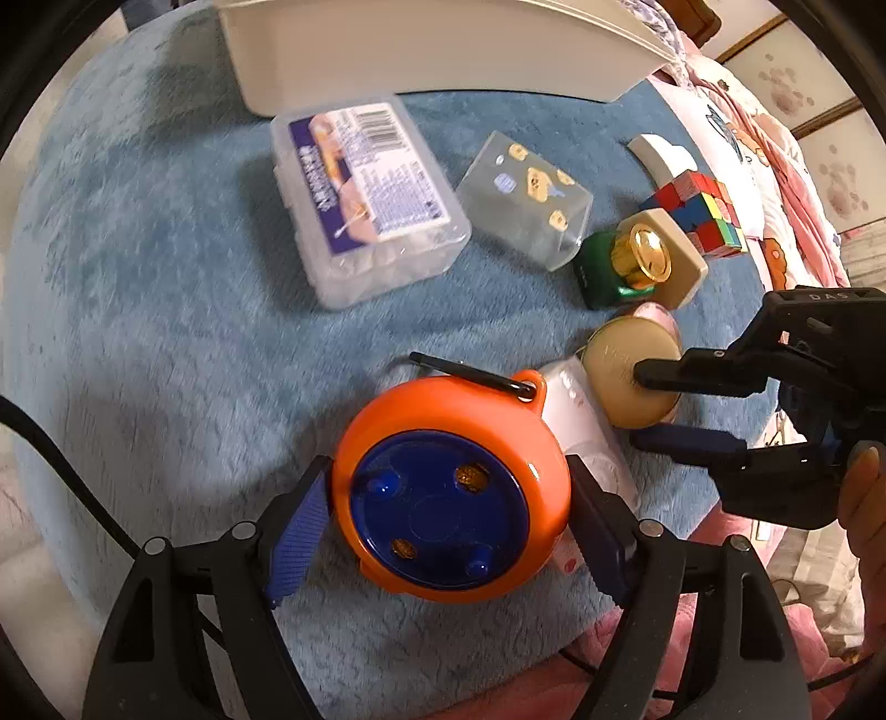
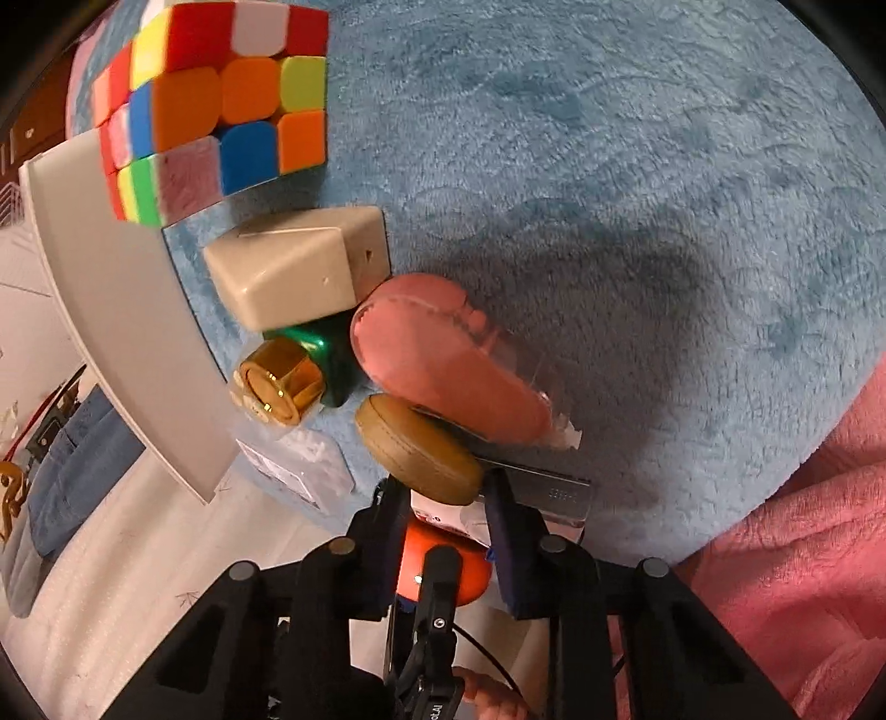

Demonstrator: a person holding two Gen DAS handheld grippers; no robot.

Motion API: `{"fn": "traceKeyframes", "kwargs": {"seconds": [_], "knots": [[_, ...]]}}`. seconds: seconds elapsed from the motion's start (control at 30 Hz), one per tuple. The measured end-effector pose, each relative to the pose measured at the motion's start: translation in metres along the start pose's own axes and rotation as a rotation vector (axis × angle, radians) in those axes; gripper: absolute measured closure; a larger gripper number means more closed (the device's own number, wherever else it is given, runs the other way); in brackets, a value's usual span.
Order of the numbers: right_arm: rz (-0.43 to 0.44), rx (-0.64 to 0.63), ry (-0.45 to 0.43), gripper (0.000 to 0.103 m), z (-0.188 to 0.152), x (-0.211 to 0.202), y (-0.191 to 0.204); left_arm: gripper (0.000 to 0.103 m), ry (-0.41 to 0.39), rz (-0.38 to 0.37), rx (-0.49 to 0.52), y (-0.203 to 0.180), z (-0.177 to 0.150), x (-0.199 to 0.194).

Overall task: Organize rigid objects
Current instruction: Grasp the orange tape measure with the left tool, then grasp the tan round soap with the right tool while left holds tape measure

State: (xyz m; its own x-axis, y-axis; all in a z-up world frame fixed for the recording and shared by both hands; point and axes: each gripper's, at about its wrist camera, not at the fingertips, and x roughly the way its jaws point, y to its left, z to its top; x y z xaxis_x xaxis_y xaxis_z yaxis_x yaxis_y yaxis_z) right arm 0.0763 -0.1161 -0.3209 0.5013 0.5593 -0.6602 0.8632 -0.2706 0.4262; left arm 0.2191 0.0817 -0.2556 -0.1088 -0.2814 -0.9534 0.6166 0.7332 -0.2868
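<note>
Covering table: blue plush cloth [image 1: 166,288]; left gripper [image 1: 448,498] clamps orange case [image 1: 443,443], right gripper [image 2: 440,498] tan disc [image 2: 421,454].

White bin [image 1: 432,50] cut off at top edge, label on clear box [image 1: 365,183] blurred

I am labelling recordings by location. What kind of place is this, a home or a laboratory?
Most likely a home, probably a bedroom. The objects lie on a plush blue blanket, pink cartoon-print bedding lies beside it, and the things are household items such as a puzzle cube and a green perfume bottle.
</note>
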Motion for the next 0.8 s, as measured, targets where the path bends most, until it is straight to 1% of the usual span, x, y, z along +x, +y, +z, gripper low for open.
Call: {"fn": "traceKeyframes", "kwargs": {"seconds": [0.1,0.17,0.27,0.33,0.43,0.53,0.6,0.63,0.67,0.7,0.73,0.77,0.8], "knots": [[0.025,-0.008,-0.007,0.078,-0.008,-0.001,-0.003,0.021,-0.003,0.005,-0.014,0.004,-0.007,-0.006],[0.026,-0.009,-0.026,0.079,-0.010,-0.006,-0.007,0.021,-0.013,0.017,-0.022,0.006,-0.014,-0.011],[0.015,-0.031,-0.043,0.086,-0.011,-0.007,-0.010,0.021,-0.029,0.022,-0.049,0.010,-0.026,-0.022],[0.010,-0.055,-0.046,0.095,-0.010,-0.011,-0.010,0.021,-0.040,0.019,-0.071,0.013,-0.032,-0.028],[0.009,-0.106,-0.065,0.097,-0.019,-0.009,-0.006,0.021,-0.069,0.017,-0.111,0.018,-0.044,-0.040],[0.011,-0.147,-0.074,0.097,-0.025,-0.009,-0.002,0.021,-0.100,0.009,-0.152,0.023,-0.053,-0.050],[0.014,-0.138,-0.072,0.093,-0.028,-0.008,0.000,0.021,-0.118,0.009,-0.182,0.027,-0.060,-0.056],[0.009,-0.123,-0.064,0.088,-0.029,-0.009,-0.002,0.021,-0.126,0.009,-0.195,0.027,-0.062,-0.058],[0.008,-0.113,-0.051,0.080,-0.026,-0.013,-0.003,0.021,-0.135,0.011,-0.210,0.029,-0.066,-0.061],[0.005,-0.105,-0.041,0.056,-0.026,-0.013,-0.003,0.021,-0.143,0.013,-0.224,0.030,-0.070,-0.063],[0.003,-0.099,-0.040,0.038,-0.027,-0.014,-0.003,0.021,-0.151,0.015,-0.234,0.030,-0.071,-0.064],[-0.001,-0.098,-0.044,0.036,-0.027,-0.015,-0.002,0.021,-0.160,0.016,-0.243,0.029,-0.071,-0.065],[-0.009,-0.099,-0.048,0.036,-0.027,-0.016,-0.002,0.021,-0.168,0.016,-0.252,0.028,-0.072,-0.066]]}}
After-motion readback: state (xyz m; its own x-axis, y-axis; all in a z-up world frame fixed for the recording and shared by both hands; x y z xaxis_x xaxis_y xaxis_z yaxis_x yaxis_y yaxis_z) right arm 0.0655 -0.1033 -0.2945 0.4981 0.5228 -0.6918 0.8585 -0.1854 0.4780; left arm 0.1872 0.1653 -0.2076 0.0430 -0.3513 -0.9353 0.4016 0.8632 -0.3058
